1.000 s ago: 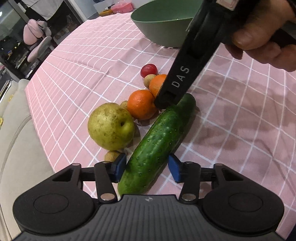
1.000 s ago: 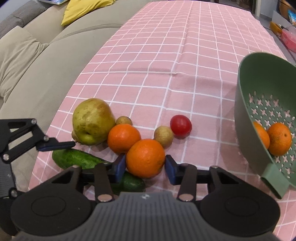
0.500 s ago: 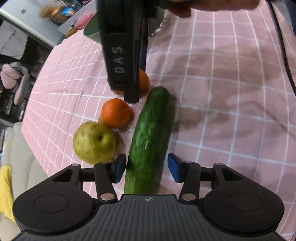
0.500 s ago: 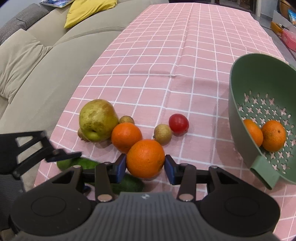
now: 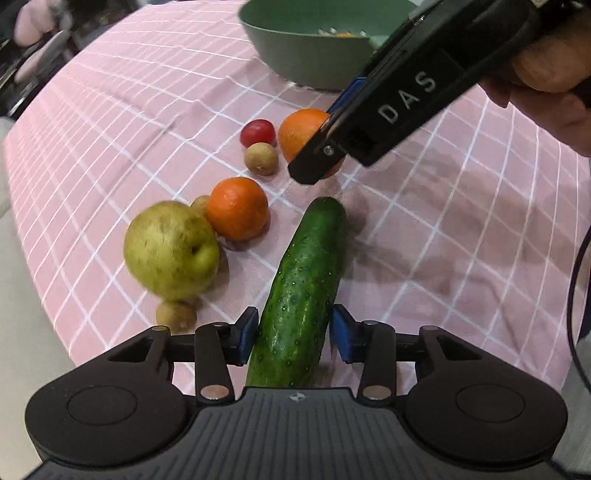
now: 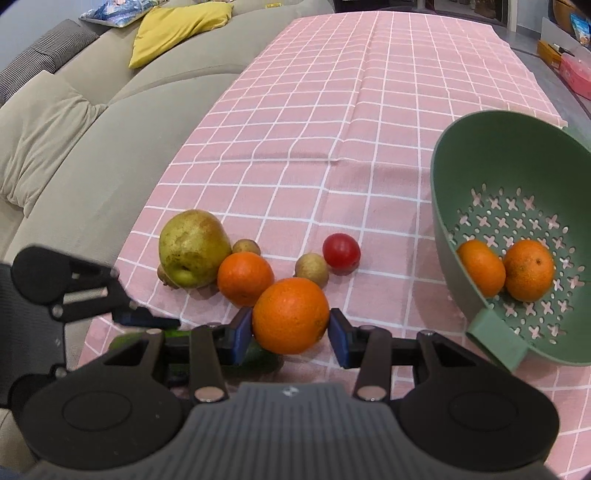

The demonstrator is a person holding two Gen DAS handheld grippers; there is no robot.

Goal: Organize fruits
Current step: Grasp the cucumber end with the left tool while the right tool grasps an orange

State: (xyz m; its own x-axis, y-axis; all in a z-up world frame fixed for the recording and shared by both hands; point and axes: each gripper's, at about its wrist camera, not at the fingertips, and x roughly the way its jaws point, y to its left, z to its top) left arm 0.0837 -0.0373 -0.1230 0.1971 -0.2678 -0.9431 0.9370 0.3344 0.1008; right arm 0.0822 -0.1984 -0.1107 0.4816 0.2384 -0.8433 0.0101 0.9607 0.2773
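My right gripper point(image 6: 291, 334) is shut on a large orange point(image 6: 290, 320), held above the pink checked cloth; it also shows in the left wrist view point(image 5: 301, 134). My left gripper point(image 5: 293, 334) is shut on a green cucumber point(image 5: 303, 288) that points away from me. On the cloth lie a yellow-green pear point(image 6: 192, 247), a smaller orange point(image 6: 245, 279), a red tomato point(image 6: 341, 250) and small brown fruits point(image 6: 311, 268). The green colander point(image 6: 465, 177) at the right holds two mandarins point(image 6: 528, 269).
A grey sofa point(image 6: 92, 129) with a yellow cushion point(image 6: 177, 27) runs along the cloth's left edge. The table stretches far back. A pink box point(image 6: 576, 74) sits beyond the table at the far right.
The right gripper has risen slightly with the large orange, off the cucumber's far end. The left gripper's jaws have closed in on the cucumber.
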